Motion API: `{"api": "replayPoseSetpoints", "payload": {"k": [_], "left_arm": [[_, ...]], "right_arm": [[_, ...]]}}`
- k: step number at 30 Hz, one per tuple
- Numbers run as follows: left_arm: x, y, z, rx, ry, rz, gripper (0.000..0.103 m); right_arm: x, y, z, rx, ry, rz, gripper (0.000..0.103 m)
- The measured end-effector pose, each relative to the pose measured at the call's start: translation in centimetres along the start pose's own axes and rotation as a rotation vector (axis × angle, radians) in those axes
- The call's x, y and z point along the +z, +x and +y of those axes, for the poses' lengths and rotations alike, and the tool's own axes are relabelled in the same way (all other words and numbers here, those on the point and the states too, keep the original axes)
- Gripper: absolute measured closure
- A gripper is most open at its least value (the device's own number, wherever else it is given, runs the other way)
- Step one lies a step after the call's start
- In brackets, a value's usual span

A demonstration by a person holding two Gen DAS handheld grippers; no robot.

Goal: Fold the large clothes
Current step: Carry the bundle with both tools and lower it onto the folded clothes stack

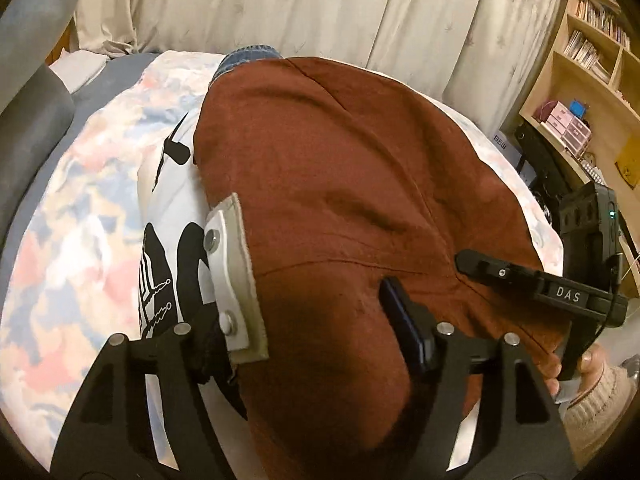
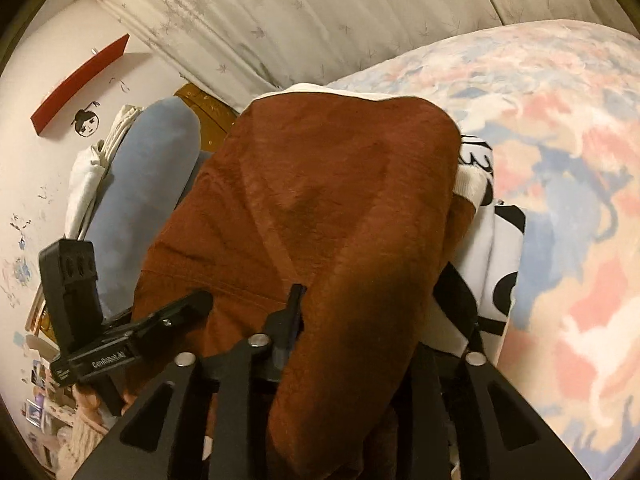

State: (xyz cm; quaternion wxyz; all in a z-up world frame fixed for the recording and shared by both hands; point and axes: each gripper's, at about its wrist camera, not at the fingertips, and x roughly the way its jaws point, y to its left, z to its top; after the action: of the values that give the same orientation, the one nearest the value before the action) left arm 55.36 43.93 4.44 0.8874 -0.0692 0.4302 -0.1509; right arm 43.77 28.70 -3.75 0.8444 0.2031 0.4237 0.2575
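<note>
A rust-brown garment (image 1: 340, 184) lies across the bed and drapes over both grippers. My left gripper (image 1: 316, 280) has its jaws apart, with brown cloth between the padded left finger (image 1: 232, 272) and the dark right finger (image 1: 404, 320); I cannot tell if it grips. My right gripper (image 2: 360, 312) has a thick fold of the same brown garment (image 2: 340, 200) bunched between its jaws; only its left finger (image 2: 294, 308) shows, the right one is hidden under cloth. The right gripper (image 1: 520, 276) also shows in the left wrist view, and the left gripper (image 2: 152, 324) in the right wrist view.
A white shirt with black print (image 1: 172, 216) lies beside and under the brown garment (image 2: 496, 248). The bed has a pastel patterned cover (image 1: 80, 208). Curtains (image 1: 280, 4) hang behind. A bookshelf (image 1: 592, 80) stands right. Blue-grey cushions (image 2: 152, 168) lie at the bed's side.
</note>
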Motion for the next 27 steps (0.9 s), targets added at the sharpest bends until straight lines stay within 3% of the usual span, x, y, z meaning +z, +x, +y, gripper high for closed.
{"api": "replayPoseSetpoints", "payload": {"k": [2, 3, 6, 8, 11, 12, 14, 16, 17, 18, 21, 25, 27], "left_arm": [[-0.2, -0.3, 0.1, 0.007, 0.007, 0.001, 0.033], [-0.4, -0.4, -0.3, 0.022, 0.005, -0.001, 0.032], [-1.4, -2.6, -3.0, 0.137, 0.059, -0.056, 0.031], [-1.6, -4.3, -4.1, 0.209, 0.079, -0.085, 0.031], [-1.6, -7.8, -4.6, 0.246, 0.072, -0.156, 0.036], [-1.6, -8.3, -4.8, 0.247, 0.075, -0.173, 0.039], [-2.0, -9.5, -5.9, 0.263, 0.092, -0.198, 0.062], [-2.4, -9.5, -7.6, 0.292, 0.115, -0.184, 0.077], [-2.1, -9.1, -7.6, 0.300, 0.122, -0.179, 0.081], [-2.5, -8.6, -8.2, 0.317, 0.137, -0.174, 0.082], [-2.8, -6.9, -9.3, 0.370, 0.170, -0.155, 0.090], [-3.8, -4.5, -9.6, 0.468, 0.200, -0.142, 0.095], [-3.9, -3.4, -8.8, 0.471, 0.196, -0.137, 0.096]], "right_arm": [[0.5, 0.3, -0.1, -0.007, -0.024, 0.012, 0.068], [0.9, -0.1, -0.1, -0.033, -0.043, 0.017, 0.061], [1.2, -2.6, 0.2, -0.113, -0.099, 0.004, 0.050], [1.8, -4.8, -0.1, -0.148, -0.129, -0.013, 0.049], [1.5, -8.6, 1.0, -0.181, -0.146, -0.081, 0.049], [1.3, -9.6, 1.4, -0.194, -0.157, -0.116, 0.049], [1.1, -10.9, 2.4, -0.237, -0.190, -0.180, 0.049], [0.7, -11.4, 3.7, -0.275, -0.222, -0.219, 0.050], [0.6, -11.5, 4.6, -0.276, -0.238, -0.225, 0.053], [0.3, -11.2, 4.6, -0.269, -0.249, -0.220, 0.063], [-0.1, -8.9, 5.9, -0.257, -0.272, -0.174, 0.075], [-0.7, -2.4, 6.8, -0.380, -0.273, -0.141, 0.080], [-1.0, 0.3, 6.2, -0.397, -0.263, -0.114, 0.089]]}}
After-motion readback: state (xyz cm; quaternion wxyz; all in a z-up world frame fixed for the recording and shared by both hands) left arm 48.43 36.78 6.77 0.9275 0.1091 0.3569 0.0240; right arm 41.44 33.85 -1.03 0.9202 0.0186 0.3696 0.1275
